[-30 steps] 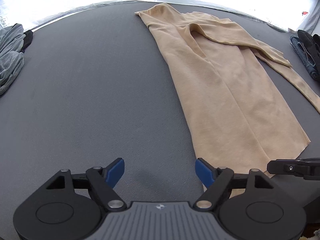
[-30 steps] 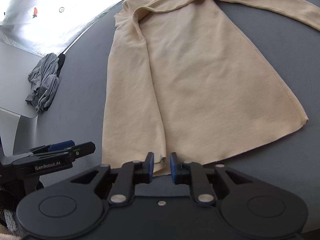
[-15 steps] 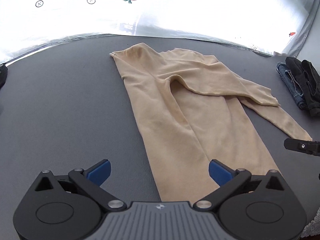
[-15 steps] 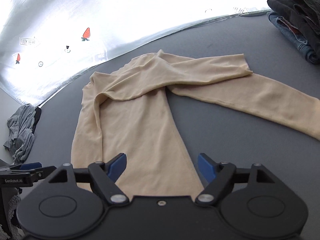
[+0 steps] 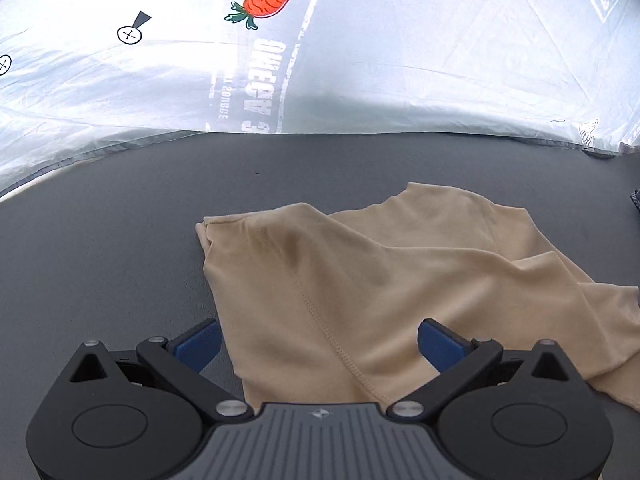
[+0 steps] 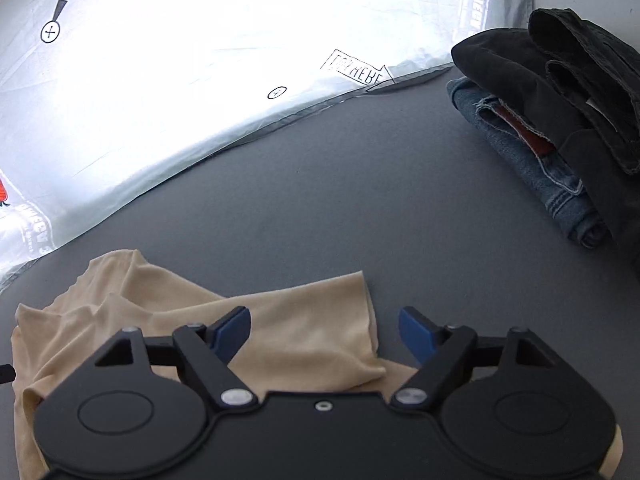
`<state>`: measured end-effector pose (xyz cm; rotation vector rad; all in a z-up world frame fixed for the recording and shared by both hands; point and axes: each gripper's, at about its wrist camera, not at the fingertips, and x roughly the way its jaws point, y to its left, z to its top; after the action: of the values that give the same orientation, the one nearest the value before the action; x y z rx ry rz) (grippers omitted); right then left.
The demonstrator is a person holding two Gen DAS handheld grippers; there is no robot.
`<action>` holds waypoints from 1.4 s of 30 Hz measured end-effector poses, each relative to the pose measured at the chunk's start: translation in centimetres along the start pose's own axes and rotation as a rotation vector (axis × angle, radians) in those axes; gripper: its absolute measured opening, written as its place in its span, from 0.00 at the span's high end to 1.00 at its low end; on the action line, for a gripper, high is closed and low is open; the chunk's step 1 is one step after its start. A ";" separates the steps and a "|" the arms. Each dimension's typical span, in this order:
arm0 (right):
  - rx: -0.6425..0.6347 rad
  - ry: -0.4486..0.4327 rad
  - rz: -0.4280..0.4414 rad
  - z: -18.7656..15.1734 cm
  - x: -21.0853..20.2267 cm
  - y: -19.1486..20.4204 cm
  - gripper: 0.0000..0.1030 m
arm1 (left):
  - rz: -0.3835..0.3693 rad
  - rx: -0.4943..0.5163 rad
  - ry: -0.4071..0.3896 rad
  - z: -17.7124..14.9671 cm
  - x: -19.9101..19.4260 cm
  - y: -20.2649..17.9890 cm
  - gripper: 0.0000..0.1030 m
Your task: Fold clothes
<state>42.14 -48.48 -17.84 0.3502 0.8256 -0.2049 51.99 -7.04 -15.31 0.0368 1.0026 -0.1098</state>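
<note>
Hovering over the beige shirt [image 5: 360, 300], the left gripper [image 5: 318, 344] and right gripper [image 6: 324, 332] both hold nothing, fingers spread wide; folded dark clothes [image 6: 560, 120] lie beyond the shirt.

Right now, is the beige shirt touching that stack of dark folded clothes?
Apart. The right wrist view shows bare grey surface between the beige shirt and the stack of dark folded clothes.

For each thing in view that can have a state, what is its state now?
Left claw: open, empty, over the shirt.
Right claw: open, empty, over a sleeve.
Beige shirt: spread on the grey table, sleeve folded across, not fully folded.
Blue jeans: folded.
Black garment: folded, on the jeans.
</note>
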 end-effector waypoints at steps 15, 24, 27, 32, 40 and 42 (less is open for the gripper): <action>-0.366 -0.151 -0.094 2.1 -1.3 4.3 0.99 | 0.052 -0.020 0.092 1.9 5.1 0.8 0.00; -0.425 -0.442 0.029 4.3 -13.5 7.8 0.99 | 0.053 -0.146 0.034 0.9 -1.3 2.1 0.00; -0.489 -0.435 0.098 1.9 -15.6 10.0 0.99 | 0.048 -0.153 -0.014 -1.3 -5.6 2.2 0.00; -0.634 -0.436 0.291 -3.9 -19.7 14.3 0.99 | 0.074 -0.154 -0.038 -7.6 -11.9 3.5 0.00; -1.033 -0.252 0.589 -18.0 -24.8 20.1 0.99 | 0.084 -0.248 0.034 -17.1 -16.3 5.8 0.00; -1.104 -0.188 0.607 -21.4 -25.0 20.5 0.99 | 0.085 -0.272 0.054 -19.2 -16.8 6.3 0.00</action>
<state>17.42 -20.30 -7.93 -0.4638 0.5116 0.7637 27.60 2.06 -11.64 -0.1666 1.0613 0.1067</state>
